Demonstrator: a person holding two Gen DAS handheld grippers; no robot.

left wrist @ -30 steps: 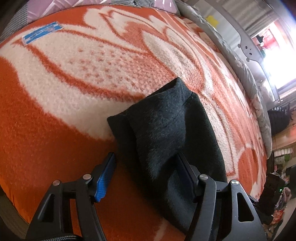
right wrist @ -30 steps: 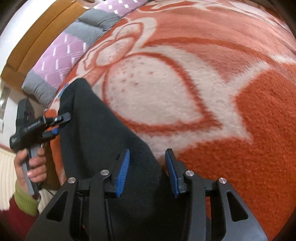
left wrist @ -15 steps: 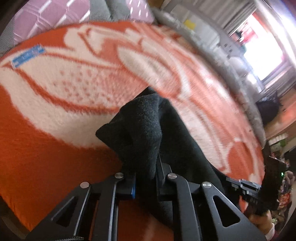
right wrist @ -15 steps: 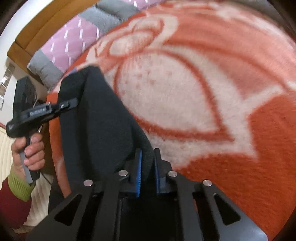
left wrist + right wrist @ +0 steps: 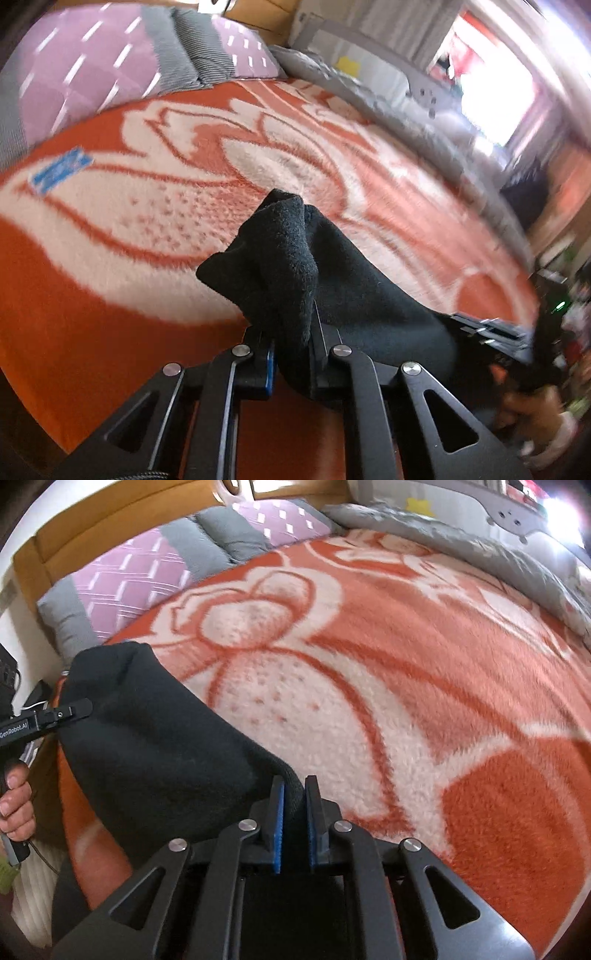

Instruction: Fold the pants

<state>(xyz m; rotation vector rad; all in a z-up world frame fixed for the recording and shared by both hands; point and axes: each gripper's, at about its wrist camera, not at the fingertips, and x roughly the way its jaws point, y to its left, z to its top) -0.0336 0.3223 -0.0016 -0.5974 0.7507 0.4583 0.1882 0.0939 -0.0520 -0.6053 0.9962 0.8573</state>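
Observation:
Dark, fuzzy pants (image 5: pixel 288 258) lie on an orange and white blanket (image 5: pixel 110 295), with one end bunched and raised. My left gripper (image 5: pixel 291 332) is shut on that bunched end. The right gripper (image 5: pixel 491 332) shows blurred at the far end, in a person's hand. In the right wrist view the pants (image 5: pixel 155 738) stretch to the left. My right gripper (image 5: pixel 294 786) pinches their near edge; its jaws are opening slightly, with fabric still pressed between the blue pads. The left gripper (image 5: pixel 70 710) grips the far end there, held by a hand (image 5: pixel 14 801).
Purple and grey pillows (image 5: pixel 140 576) lean on a wooden headboard (image 5: pixel 92 528). A grey quilt (image 5: pixel 480 542) runs along the bed's far side. A blue label (image 5: pixel 61 170) lies on the blanket (image 5: pixel 480 812). The bed's edge is at the left.
Both grippers went from open around the pants to shut on them. The gripped ends have risen off the blanket, and both views have tilted up towards the pillows.

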